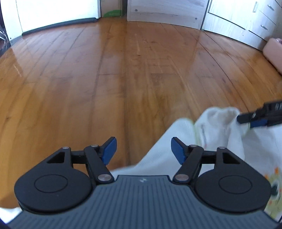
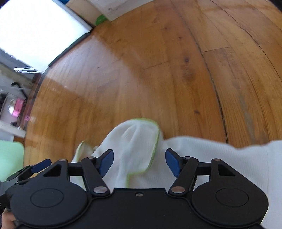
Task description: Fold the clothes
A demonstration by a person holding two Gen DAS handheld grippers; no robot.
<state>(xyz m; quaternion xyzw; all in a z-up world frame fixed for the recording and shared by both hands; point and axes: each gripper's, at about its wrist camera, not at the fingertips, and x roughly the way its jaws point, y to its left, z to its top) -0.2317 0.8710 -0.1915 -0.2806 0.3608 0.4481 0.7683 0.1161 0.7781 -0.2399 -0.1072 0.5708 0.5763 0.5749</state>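
Observation:
A white garment (image 1: 220, 126) with thin green trim lies on the wooden floor, bunched at its far end. A colourful print (image 1: 274, 178) shows on it at the right edge. My left gripper (image 1: 143, 143) hovers open over the garment's left edge, nothing between its blue pads. In the right wrist view a green-edged sleeve (image 2: 139, 141) of the garment lies below my right gripper (image 2: 139, 154), which stands open with its pads apart from the cloth. The right gripper's tip (image 1: 246, 119) also appears at the garment's far right. The left gripper's finger (image 2: 40, 165) shows at the lower left.
The wooden floor (image 1: 123, 70) stretches ahead. White cabinets (image 1: 165, 10) and drawers (image 1: 260, 19) line the far wall. A pink cushion-like thing (image 1: 273, 51) sits at the right. A pale green object (image 2: 10, 158) and a cluttered shelf (image 2: 15, 109) stand at the left.

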